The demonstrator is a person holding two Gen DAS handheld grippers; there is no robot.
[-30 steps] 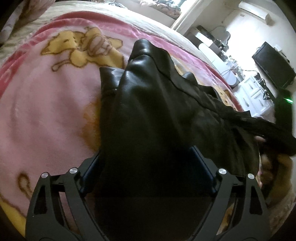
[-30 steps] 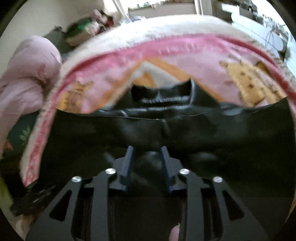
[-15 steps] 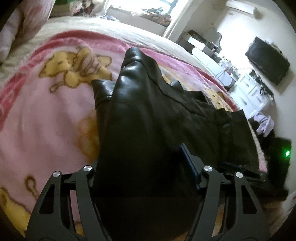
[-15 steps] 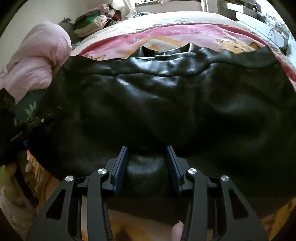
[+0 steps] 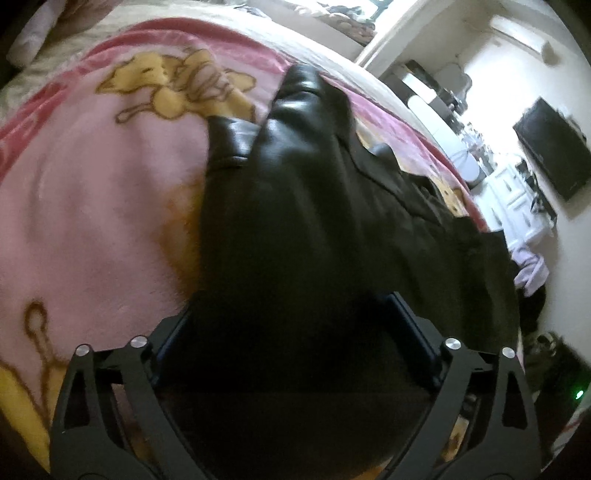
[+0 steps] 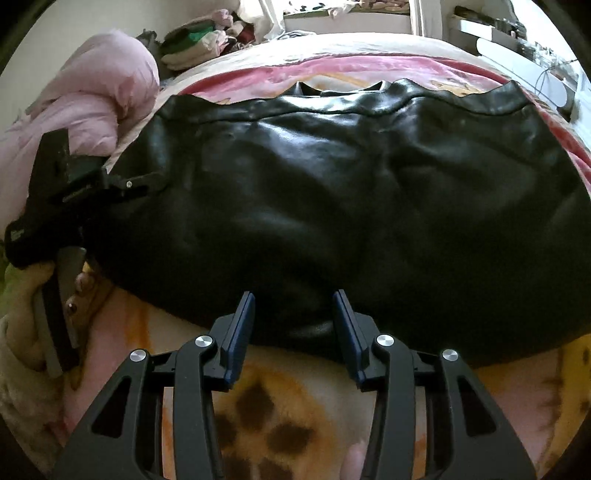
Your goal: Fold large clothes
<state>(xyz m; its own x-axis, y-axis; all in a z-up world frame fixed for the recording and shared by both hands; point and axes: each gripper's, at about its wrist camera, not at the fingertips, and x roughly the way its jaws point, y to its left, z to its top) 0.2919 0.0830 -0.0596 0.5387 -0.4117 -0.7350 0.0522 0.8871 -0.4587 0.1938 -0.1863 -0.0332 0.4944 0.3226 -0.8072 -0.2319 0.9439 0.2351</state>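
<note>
Glossy black leather-look jacket (image 6: 332,192) w/ smooth creased sheen, fuzzy pink-and-yellow fleece blanket (image 5: 92,221), matt black plastic gripper fingers (image 6: 240,325) w/ shiny metal screws

Bright window (image 5: 354,11) beyond bed – pale wall, dark TV (image 5: 554,147) (wall-mounted), white cabinet (image 5: 517,199).

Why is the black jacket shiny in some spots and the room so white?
Right wrist view: window light glints off the black jacket. Left wrist view: the jacket near the left tool is in dark shadow, the far wall is washed out, and the fisheye bends the pink blanket.
</note>
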